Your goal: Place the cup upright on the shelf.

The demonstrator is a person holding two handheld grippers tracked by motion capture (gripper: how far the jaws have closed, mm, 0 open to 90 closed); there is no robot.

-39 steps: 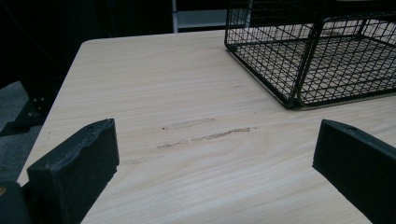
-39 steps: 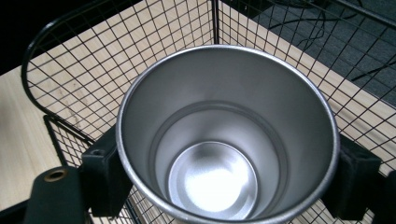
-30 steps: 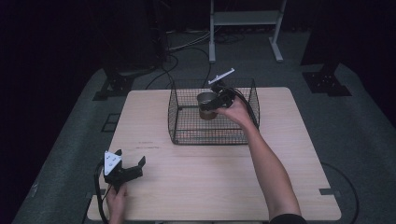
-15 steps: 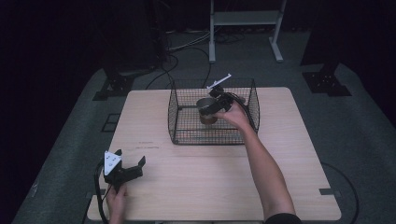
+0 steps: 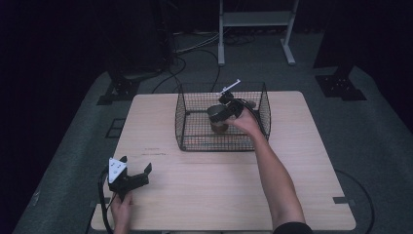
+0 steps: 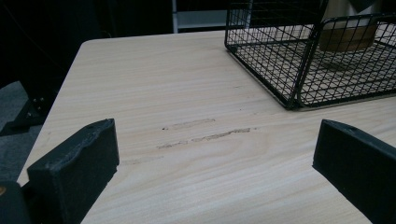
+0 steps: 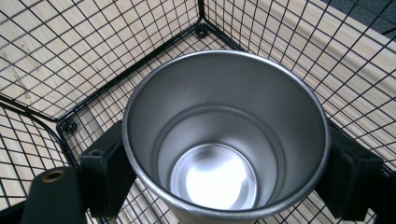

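Note:
A black wire basket (image 5: pixel 195 141) stands at the back middle of the wooden table (image 5: pixel 302 161). My right gripper (image 5: pixel 225 113) reaches into it from above and is shut on a metal cup (image 5: pixel 217 118), which stays upright. In the right gripper view the cup's (image 7: pixel 224 140) open mouth faces the camera, with black pads (image 7: pixel 105 172) pressed on both sides of it. In the left gripper view the cup's base (image 6: pixel 348 32) hangs slightly above the basket floor (image 6: pixel 327 74). My left gripper (image 5: pixel 135 168) rests near the table's front left, open with nothing between its jaws.
Faint scuff marks (image 6: pixel 205 135) cross the wood in front of the left gripper. The person's right forearm (image 5: pixel 272 170) stretches over the table's right half. A white-legged stand (image 5: pixel 255 29) and cables (image 5: pixel 195 53) lie on the dark floor beyond.
The right gripper has lowered the cup deeper into the basket and a little toward the front. The left gripper has not moved.

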